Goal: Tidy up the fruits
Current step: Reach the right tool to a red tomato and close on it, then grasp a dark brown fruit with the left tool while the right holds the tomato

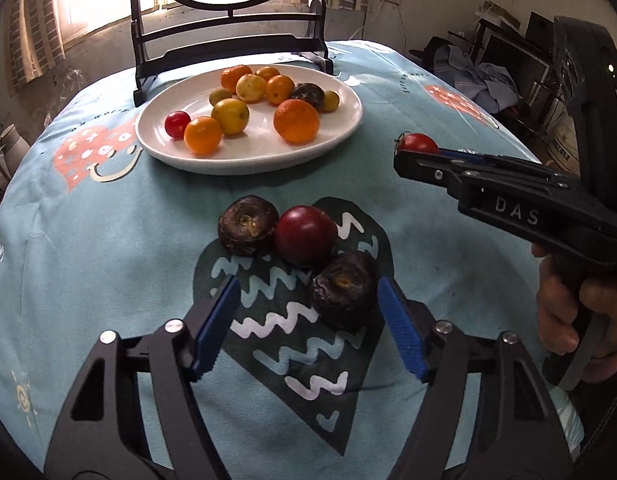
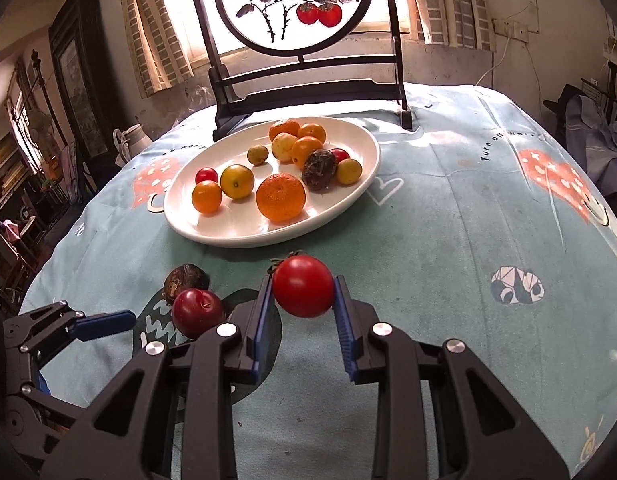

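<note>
Between my right gripper's [image 2: 302, 292] blue pads sits a red tomato [image 2: 303, 286], clamped on both flanks and carried above the teal tablecloth [image 2: 448, 240], just short of the white plate [image 2: 348, 204] of oranges and other small fruit. Judged by appearance, the tomato is light, smooth-skinned and soft; excess pressure would bruise or split it. Grip across the widest part, clear of the stem, which points away from me.

My left gripper [image 1: 308, 320] stands about half open and holds nothing. A wrinkled dark passion fruit [image 1: 344, 290] lies between its pads, close against the right one, though I cannot tell whether they touch. This fruit looks light with a stiff, leathery shell that should tolerate firm pressure. A dark red plum [image 1: 305, 236] touches it, with a second passion fruit [image 1: 247, 225] just beyond.
</note>
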`<state>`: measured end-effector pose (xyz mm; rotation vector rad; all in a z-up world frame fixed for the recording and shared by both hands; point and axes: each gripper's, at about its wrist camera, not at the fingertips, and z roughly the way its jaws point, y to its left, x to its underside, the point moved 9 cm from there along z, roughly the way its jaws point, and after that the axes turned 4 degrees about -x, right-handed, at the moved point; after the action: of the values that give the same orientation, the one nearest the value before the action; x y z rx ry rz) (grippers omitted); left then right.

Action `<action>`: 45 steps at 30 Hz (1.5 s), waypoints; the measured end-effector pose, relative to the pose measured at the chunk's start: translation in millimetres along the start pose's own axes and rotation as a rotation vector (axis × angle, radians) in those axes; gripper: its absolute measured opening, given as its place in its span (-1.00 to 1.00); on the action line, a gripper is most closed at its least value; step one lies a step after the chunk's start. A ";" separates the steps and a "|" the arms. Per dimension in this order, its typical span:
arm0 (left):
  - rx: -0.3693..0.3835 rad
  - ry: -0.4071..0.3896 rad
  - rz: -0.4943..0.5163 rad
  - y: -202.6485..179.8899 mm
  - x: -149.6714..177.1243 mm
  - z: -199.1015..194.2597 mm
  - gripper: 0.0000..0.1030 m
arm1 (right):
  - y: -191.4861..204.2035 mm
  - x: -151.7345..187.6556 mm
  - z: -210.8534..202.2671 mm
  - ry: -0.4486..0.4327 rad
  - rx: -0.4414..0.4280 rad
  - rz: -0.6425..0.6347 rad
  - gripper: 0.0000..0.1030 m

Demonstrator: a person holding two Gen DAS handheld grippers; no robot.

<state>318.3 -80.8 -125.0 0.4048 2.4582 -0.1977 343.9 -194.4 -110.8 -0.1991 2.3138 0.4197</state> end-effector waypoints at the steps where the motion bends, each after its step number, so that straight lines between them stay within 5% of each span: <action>1: 0.004 0.012 0.002 -1.6 1.8 3.5 0.28 | -0.3 0.1 -0.6 -0.001 -0.002 0.004 -0.42; 10: 0.048 -0.025 0.077 -24.2 2.0 6.3 0.25 | 2.8 -1.8 -4.8 -0.002 -0.022 0.013 -0.42; 22: 0.013 0.002 0.101 -29.1 7.1 24.6 0.18 | 5.5 -1.6 -5.6 0.002 -0.034 0.019 -0.42; 26: -0.015 -0.010 0.107 -27.5 7.5 24.0 -0.09 | 6.3 -1.9 -6.2 0.003 -0.037 0.019 -0.42; 32: 0.013 -0.004 0.077 -23.5 8.6 20.6 -0.12 | 7.1 -0.5 -5.6 0.005 -0.039 0.024 -0.42; 45: 0.061 -0.056 0.012 7.6 -1.3 -30.0 -0.13 | 12.9 -5.3 -9.6 -0.013 -0.090 0.033 -0.42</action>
<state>304.8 -66.8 -100.8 0.4347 2.3986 -0.2759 337.8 -185.7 -97.7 -0.2015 2.2904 0.5405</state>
